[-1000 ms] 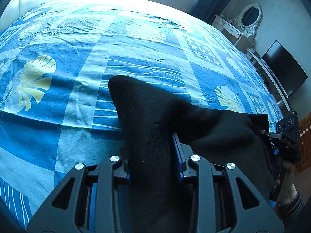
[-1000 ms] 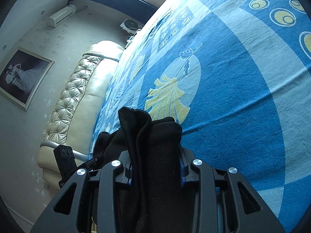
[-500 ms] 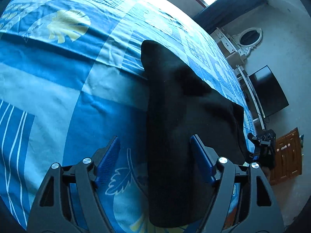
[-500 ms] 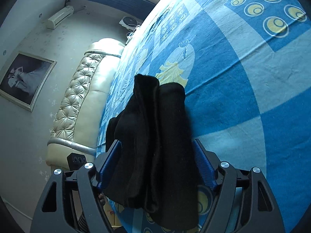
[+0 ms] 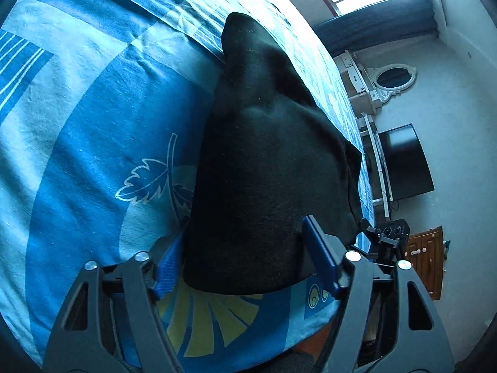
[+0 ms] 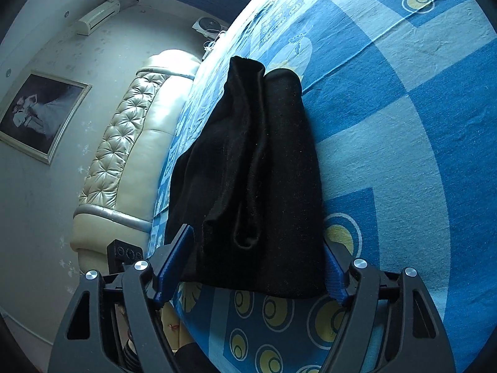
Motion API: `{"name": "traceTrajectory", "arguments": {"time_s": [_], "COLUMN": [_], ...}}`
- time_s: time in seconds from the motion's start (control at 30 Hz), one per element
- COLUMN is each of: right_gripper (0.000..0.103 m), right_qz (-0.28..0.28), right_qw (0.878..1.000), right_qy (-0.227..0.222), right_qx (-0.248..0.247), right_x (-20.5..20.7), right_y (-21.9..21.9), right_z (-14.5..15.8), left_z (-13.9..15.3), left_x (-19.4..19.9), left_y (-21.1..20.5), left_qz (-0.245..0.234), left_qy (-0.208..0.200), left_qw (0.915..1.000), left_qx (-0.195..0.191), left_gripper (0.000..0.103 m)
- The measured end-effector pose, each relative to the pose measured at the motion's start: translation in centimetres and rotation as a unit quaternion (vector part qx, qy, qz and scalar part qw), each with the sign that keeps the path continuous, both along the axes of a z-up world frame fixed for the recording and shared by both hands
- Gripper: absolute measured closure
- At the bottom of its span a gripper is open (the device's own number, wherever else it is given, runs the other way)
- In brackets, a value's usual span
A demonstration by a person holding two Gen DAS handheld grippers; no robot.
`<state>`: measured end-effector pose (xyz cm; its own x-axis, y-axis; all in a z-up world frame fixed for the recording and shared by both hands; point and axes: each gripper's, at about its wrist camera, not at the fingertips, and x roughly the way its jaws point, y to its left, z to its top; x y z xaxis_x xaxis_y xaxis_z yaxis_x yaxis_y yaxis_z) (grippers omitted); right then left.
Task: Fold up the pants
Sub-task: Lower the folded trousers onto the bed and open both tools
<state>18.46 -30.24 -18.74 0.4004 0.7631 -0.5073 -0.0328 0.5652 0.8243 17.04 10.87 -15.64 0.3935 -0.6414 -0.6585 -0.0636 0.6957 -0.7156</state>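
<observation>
Black pants (image 5: 264, 140) lie folded into a thick bundle on the blue patterned bed sheet (image 5: 93, 124), close to the bed's near edge. My left gripper (image 5: 243, 227) straddles one end of the bundle. Its jaws are closing, and the blue pads stand beside the cloth without pinching it. The other end of the pants (image 6: 254, 155) lies between the closing jaws of my right gripper (image 6: 257, 239), whose right pad is partly hidden behind the cloth. Each view catches the other gripper past the bundle: the right gripper (image 5: 388, 233) and the left gripper (image 6: 124, 251).
A padded cream headboard (image 6: 124, 143) ends the bed, with a framed picture (image 6: 40, 115) and an air conditioner (image 6: 98, 17) on the wall. A dark TV (image 5: 403, 161), an oval mirror (image 5: 394, 77) and a wooden cabinet (image 5: 425, 258) stand beyond the bed's edge.
Both grippers let go of the pants, which now lie on the sheet. The jaws opened wide, then narrowed a little. Both hands drew back toward the bed's edge, and the left view rolled.
</observation>
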Motion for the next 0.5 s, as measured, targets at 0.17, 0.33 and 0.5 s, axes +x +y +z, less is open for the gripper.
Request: {"name": "traceTrajectory", "arguments": {"time_s": [0.17,0.33,0.5], "right_gripper": [0.067,0.069,0.069], "right_qz": [-0.008,0.007,0.011], "right_qw": [1.000,1.000,1.000], "right_qy": [0.003,-0.005,0.014], "right_qx": [0.012,0.014,0.009], "right_x": [-1.0,-2.5,-3.2], "right_y": [-0.4,-0.1,-0.3], "right_z": [0.7,2.3,0.3], "left_z": [1.7,3.1,2.3], "left_x": [-0.7,-2.0,-2.8], "left_y": [-0.5,-0.5,-0.2], "left_qz": [0.002,0.012,0.009], "left_qy": [-0.007,-0.007,-0.010], "left_qw": [0.9990,0.9976,0.9977], "left_qx": [0.044,0.068,0.067], "left_gripper": [0.067,0.069,0.068]}}
